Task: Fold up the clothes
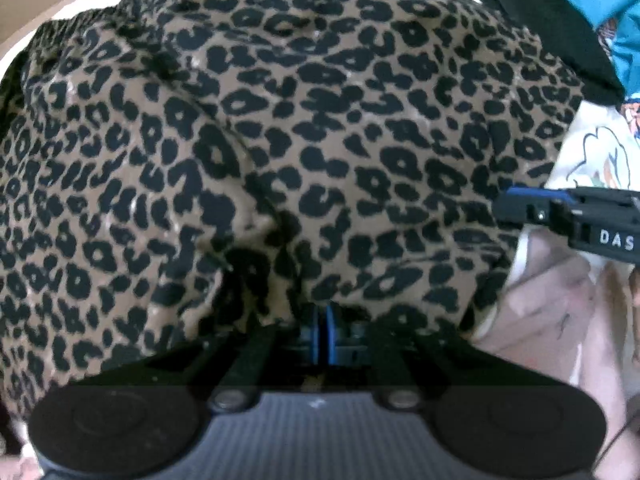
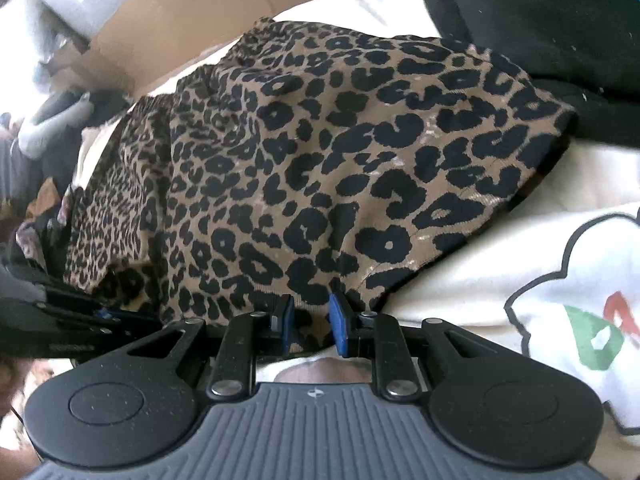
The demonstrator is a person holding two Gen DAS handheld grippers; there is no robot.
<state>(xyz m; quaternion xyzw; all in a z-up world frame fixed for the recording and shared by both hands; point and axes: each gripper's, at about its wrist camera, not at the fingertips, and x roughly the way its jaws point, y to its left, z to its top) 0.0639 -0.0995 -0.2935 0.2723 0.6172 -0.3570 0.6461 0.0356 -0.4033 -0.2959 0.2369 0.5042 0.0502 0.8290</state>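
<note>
A leopard-print garment fills the left wrist view and lies across the middle of the right wrist view. My left gripper is shut on the garment's near edge, its blue pads pressed together. My right gripper has its pads a small gap apart with the garment's hem lying between them; the cloth is not visibly pinched. The right gripper also shows at the right edge of the left wrist view, beside the garment. The left gripper shows at the lower left of the right wrist view.
A white printed garment lies under and right of the leopard one. Black clothing is piled at the back right, with teal cloth beside it. A cardboard box stands behind. More clothes lie at the left.
</note>
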